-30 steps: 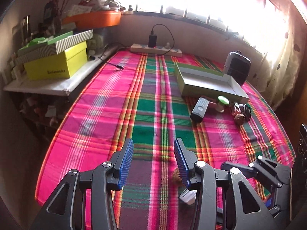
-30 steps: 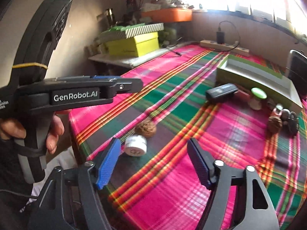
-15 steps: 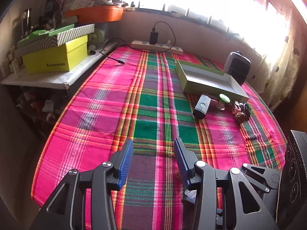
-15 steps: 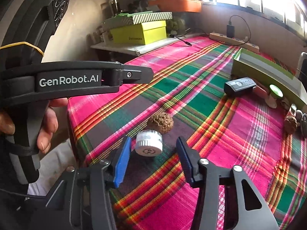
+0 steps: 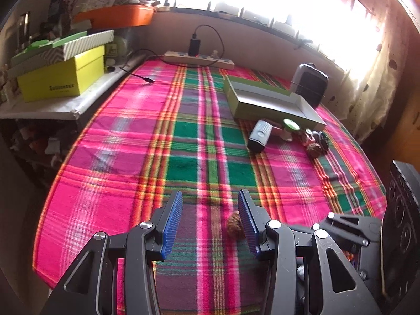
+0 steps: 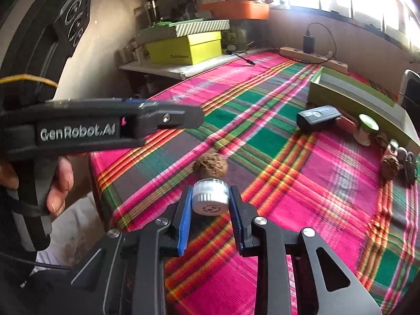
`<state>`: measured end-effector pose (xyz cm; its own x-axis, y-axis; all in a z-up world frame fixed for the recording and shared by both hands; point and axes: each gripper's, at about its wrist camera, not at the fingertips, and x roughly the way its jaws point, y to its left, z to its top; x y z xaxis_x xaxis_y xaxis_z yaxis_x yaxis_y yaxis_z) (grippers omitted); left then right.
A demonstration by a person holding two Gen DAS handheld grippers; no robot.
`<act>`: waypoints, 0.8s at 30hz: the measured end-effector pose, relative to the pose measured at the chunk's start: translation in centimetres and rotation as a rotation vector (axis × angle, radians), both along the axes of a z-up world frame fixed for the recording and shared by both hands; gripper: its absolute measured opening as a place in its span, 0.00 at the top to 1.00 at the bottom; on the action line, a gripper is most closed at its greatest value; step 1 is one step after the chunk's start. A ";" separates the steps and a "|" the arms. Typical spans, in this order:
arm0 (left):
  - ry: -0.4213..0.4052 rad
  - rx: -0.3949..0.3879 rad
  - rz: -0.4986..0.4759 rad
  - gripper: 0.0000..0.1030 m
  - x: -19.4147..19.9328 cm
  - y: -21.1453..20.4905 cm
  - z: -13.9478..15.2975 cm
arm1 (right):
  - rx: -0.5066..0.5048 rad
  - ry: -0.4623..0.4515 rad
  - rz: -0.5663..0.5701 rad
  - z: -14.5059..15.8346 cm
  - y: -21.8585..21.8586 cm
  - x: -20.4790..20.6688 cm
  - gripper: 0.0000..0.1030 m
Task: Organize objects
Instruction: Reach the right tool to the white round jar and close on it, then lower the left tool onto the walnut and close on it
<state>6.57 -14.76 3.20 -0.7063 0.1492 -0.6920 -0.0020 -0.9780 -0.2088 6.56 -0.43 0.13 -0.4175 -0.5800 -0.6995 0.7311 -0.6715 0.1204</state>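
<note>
White jar [image 6: 210, 197] sits on its side on the bench near my edge, right gripper [image 6: 210, 211] jaws closing around it; round body could roll into the walnut [image 6: 210, 164].

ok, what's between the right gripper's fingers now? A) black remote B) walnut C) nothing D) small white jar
D: the small white jar lies between the blue pads of the right gripper as its jaws are closing; the walnut sits just beyond it on the plaid cloth.
</note>
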 end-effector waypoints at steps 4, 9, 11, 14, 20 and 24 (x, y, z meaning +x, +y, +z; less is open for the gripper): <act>0.004 0.016 -0.050 0.59 0.2 0.7 -0.2 | -0.004 0.006 -0.055 0.3 1.7 -0.4 0.72; -0.015 0.016 -0.102 0.59 0.3 1.9 -1.0 | -0.012 0.020 -0.122 0.8 3.6 -1.2 0.72; -0.019 0.005 -0.104 0.59 0.2 2.3 -1.2 | -0.021 0.025 -0.140 1.1 4.1 -1.3 0.72; -0.029 0.000 -0.114 0.59 0.1 2.8 -1.6 | -0.026 0.030 -0.159 1.2 4.6 -1.5 0.72; -0.047 -0.026 -0.112 0.59 -0.2 3.5 -2.2 | -0.027 0.028 -0.174 1.0 5.0 -1.6 0.72; -0.055 -0.034 -0.103 0.59 -0.3 3.6 -2.4 | -0.029 0.027 -0.174 0.9 5.1 -1.7 0.72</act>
